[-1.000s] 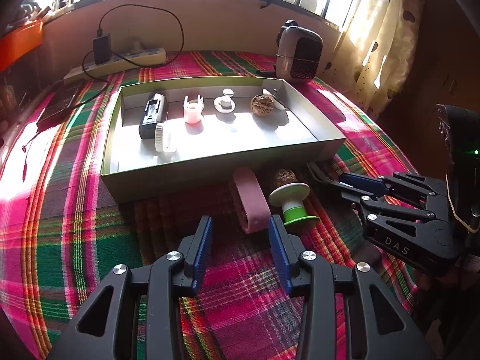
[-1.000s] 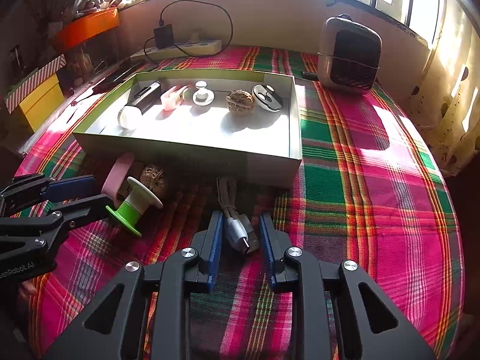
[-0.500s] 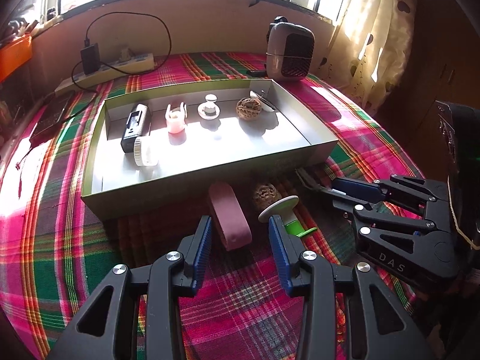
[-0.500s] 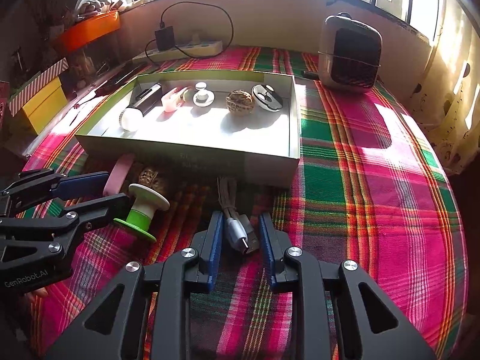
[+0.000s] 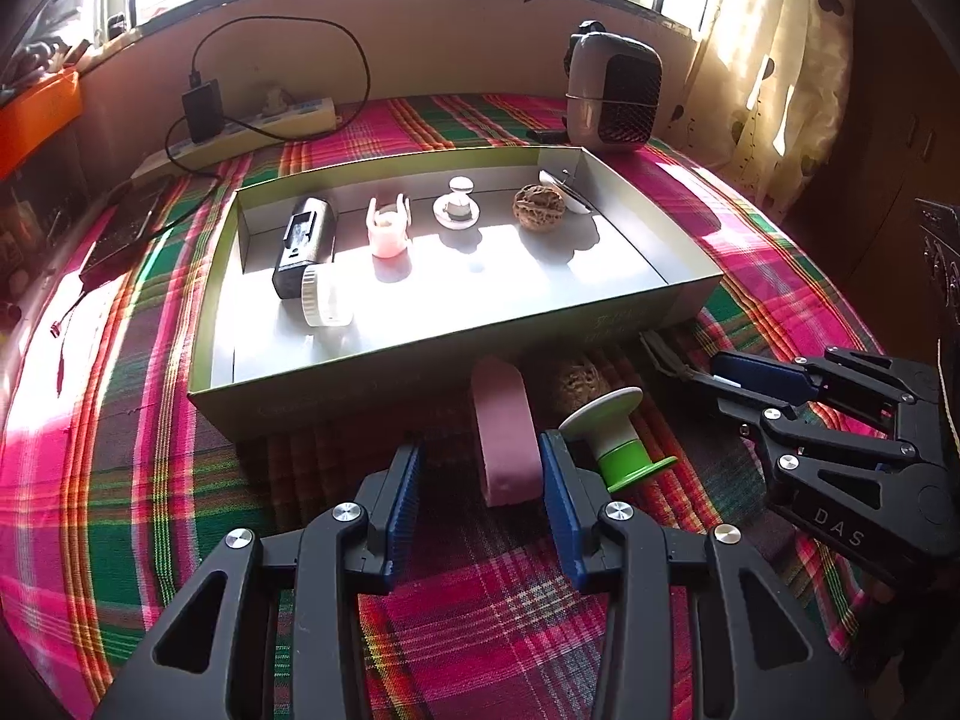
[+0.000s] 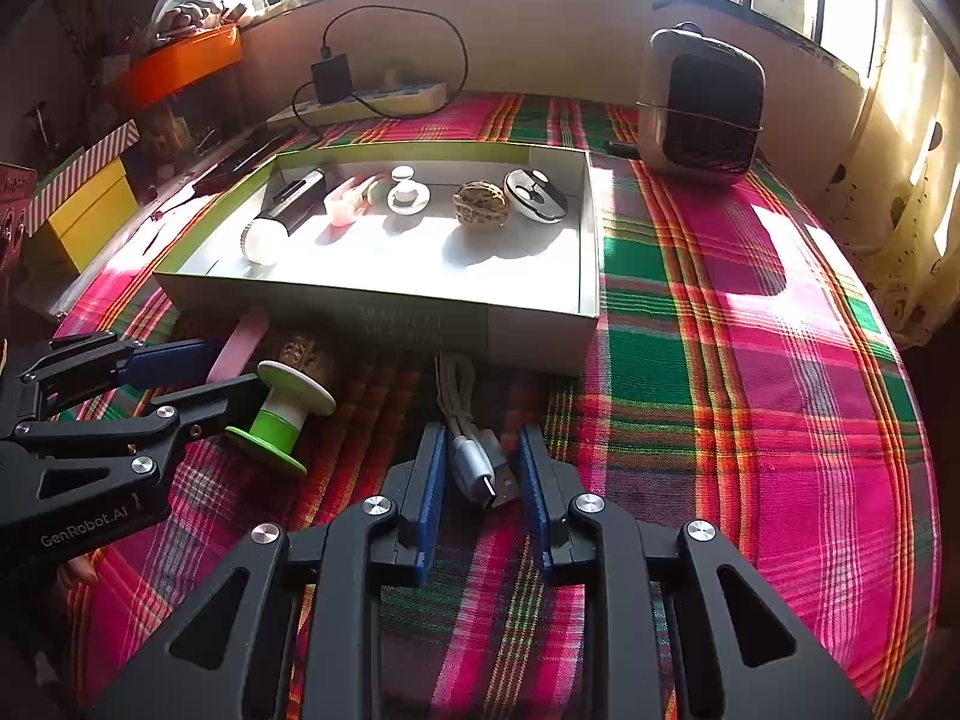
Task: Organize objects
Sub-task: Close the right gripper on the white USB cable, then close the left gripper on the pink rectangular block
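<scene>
A pink block (image 5: 507, 438) lies on the plaid cloth in front of the grey box (image 5: 456, 354). My left gripper (image 5: 480, 480) is open, and the block's near end sits between its blue pads without touching them. Just right of it a green and white spool (image 5: 612, 438) leans against the right finger, with a walnut (image 5: 579, 381) behind. My right gripper (image 6: 483, 480) is shut on the plug end of a silver USB cable (image 6: 474, 456). In the right wrist view the left gripper (image 6: 231, 369) straddles the pink block (image 6: 240, 339).
The box (image 6: 372, 294) holds a black device (image 5: 300, 240), a white jar (image 5: 324, 300), a pink holder (image 5: 389, 231), a white knob (image 5: 459, 207), a walnut (image 5: 539, 207) and a round white-and-black piece (image 6: 534, 195). A small heater (image 6: 699, 108) and a power strip (image 6: 366, 105) stand behind.
My left gripper has crept forward so the pink block now lies between its fingertips, and its right finger has come up against the spool. The right gripper and the cable have stayed put.
</scene>
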A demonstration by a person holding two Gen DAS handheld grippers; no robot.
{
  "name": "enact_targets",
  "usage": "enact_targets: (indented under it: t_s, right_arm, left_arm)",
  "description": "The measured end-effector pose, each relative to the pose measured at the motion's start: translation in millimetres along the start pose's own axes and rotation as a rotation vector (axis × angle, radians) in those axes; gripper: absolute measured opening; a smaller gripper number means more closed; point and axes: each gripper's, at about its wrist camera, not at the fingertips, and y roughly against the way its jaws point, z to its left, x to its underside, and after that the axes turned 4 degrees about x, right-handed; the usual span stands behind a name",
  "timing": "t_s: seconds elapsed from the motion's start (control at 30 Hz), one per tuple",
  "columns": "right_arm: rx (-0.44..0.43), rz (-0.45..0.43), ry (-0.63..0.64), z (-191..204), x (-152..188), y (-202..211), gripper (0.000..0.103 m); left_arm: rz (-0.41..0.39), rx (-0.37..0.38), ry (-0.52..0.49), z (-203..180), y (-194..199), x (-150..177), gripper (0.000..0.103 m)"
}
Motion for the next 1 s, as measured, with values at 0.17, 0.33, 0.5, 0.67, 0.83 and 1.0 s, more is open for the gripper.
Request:
enact_targets:
  t_s: [0.17,0.33,0.5,0.67,0.83,1.0]
  right_arm:
    - [-0.002,0.000,-0.002,0.3,-0.3,0.0,0.025]
    - [-0.011,-0.001,-0.007,-1.1,-1.0,-0.3,0.025]
    - [-0.011,-0.001,-0.007,-1.5,-1.1,-0.4,0.025]
    - [-0.012,-0.001,-0.008,-1.6,-0.9,-0.5,0.025]
    - [-0.017,-0.001,-0.012,-2.2,-0.8,-0.4,0.025]
    - [-0.017,-0.001,-0.012,-2.3,-0.6,-0.4,0.025]
  left_arm:
    - [0.001,-0.021,0.004,1.8,-2.5,-1.1,0.037]
    - [0.006,-0.022,-0.011,-3.4,-6.4,-5.0,0.037]
    - [0.005,-0.018,0.004,-1.6,-8.0,-7.8,0.037]
    - [0.003,-0.035,-0.001,-3.3,-10.9,-10.1,0.037]
    - [-0.003,-0.036,0.005,-2.7,-11.2,-10.0,0.036]
    - [-0.005,-0.044,0.008,-0.7,-11.1,-10.0,0.031]
